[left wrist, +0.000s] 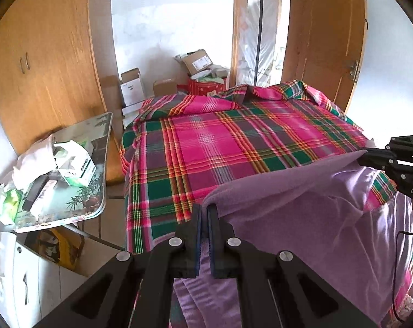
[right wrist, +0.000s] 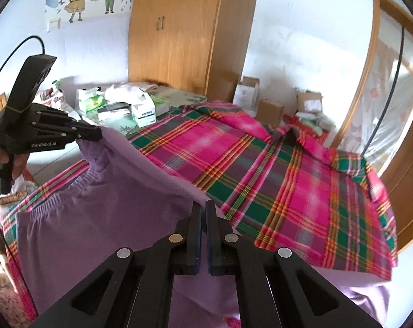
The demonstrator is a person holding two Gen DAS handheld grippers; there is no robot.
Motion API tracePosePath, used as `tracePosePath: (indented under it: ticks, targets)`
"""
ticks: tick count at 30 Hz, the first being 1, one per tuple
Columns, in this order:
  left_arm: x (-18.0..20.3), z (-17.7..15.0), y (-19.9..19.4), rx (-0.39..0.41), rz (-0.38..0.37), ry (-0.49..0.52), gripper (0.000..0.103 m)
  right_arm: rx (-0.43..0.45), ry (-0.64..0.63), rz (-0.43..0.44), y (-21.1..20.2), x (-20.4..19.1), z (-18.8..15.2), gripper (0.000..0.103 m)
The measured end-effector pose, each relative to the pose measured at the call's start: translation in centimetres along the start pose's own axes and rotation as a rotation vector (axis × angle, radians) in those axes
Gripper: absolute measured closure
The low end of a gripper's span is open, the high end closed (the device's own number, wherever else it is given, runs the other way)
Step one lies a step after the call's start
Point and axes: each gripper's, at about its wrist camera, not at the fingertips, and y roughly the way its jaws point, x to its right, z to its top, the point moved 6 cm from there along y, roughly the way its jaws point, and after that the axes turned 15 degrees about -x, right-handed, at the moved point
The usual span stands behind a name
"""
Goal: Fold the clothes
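Note:
A purple knit garment [left wrist: 288, 199] hangs stretched between my two grippers above a bed with a pink and green plaid sheet [left wrist: 206, 142]. My left gripper [left wrist: 205, 209] is shut on the garment's left top corner. At the right edge of the left wrist view, my right gripper [left wrist: 363, 157] pinches the other corner. In the right wrist view the right gripper [right wrist: 203, 205] is shut on the purple garment [right wrist: 110, 205], whose ribbed edge sags toward the plaid sheet [right wrist: 288, 164]. The left gripper [right wrist: 98, 134] grips the far corner there, held by a hand [right wrist: 4, 158].
A glass-topped side table [left wrist: 97, 191] left of the bed carries boxes, tissues and cloths. A wooden wardrobe [left wrist: 50, 54] stands behind it. Cardboard boxes [left wrist: 198, 63] lie on the floor beyond the bed. A wooden door [left wrist: 324, 35] stands open at the far right.

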Motion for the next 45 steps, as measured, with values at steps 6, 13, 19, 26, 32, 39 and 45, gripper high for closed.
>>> tracePosePath:
  ticks: [6, 13, 19, 26, 32, 39, 45]
  targets:
    - [0.8, -1.9, -2.1, 0.021, 0.007, 0.001, 0.099, 0.030, -0.030, -0.028, -2.8, -2.4, -1.9, 0.100]
    - [1.9, -4.2, -4.5, 0.048, 0.021, 0.022, 0.099, 0.042, -0.043, -0.040, -5.1, -4.3, -3.8, 0.100]
    - [2.4, -6.4, -5.4, 0.059, 0.013, 0.033, 0.099, 0.042, -0.067, -0.043, -6.3, -6.1, -5.9, 0.100]
    - [3.7, -8.9, -6.5, 0.092, 0.035, 0.086, 0.099, 0.028, -0.064, -0.037, -7.2, -7.6, -8.2, 0.100]
    - [4.7, -11.4, -6.2, 0.075, 0.041, 0.117, 0.099, 0.012, -0.069, -0.038, -7.6, -9.0, -10.3, 0.100]
    - [5.8, -14.0, -5.9, 0.067, 0.042, 0.150, 0.099, -0.024, -0.075, -0.043, -7.4, -10.4, -12.9, 0.100]
    - [6.4, -16.4, -4.9, 0.047, 0.020, 0.139, 0.099, -0.059, -0.066, -0.035, -6.4, -11.4, -15.1, 0.100]
